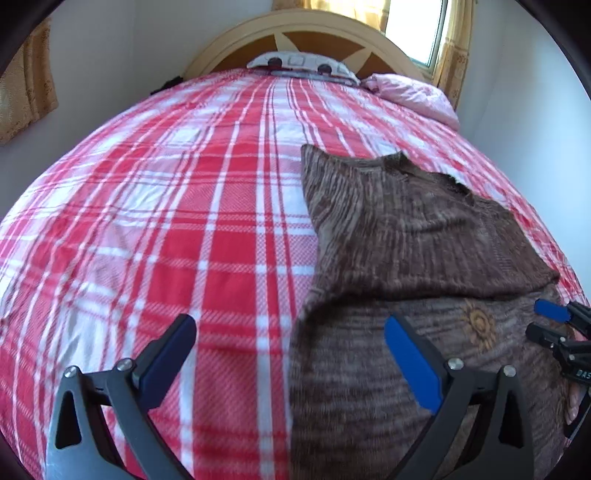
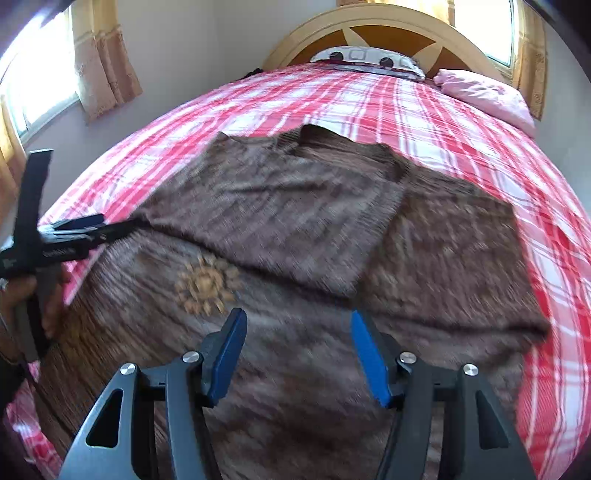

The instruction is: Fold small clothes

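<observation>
A brown striped knit sweater (image 1: pixel 406 236) with a golden sun motif (image 2: pixel 207 284) lies spread on the red-and-white checked bed cover (image 1: pixel 166 221). One side of it is folded over the body, leaving a slanted edge across the middle. My left gripper (image 1: pixel 291 332) stands open above the sweater's left edge, one finger over the cover and the other over the knit, with nothing pinched. My right gripper (image 2: pixel 298 325) hovers open over the lower body of the sweater (image 2: pixel 295 206), gripping nothing. Each gripper shows in the other's view: the right gripper (image 1: pixel 543 323) at the far right, the left gripper (image 2: pixel 107 224) at the far left.
A grey patterned pillow (image 1: pixel 299 62) and a pink pillow (image 1: pixel 417 96) lie against the wooden headboard (image 1: pixel 314 33). Curtained windows (image 2: pixel 40 74) flank the bed, and walls stand close on both sides. A hand (image 2: pixel 33 295) holds the left gripper's handle.
</observation>
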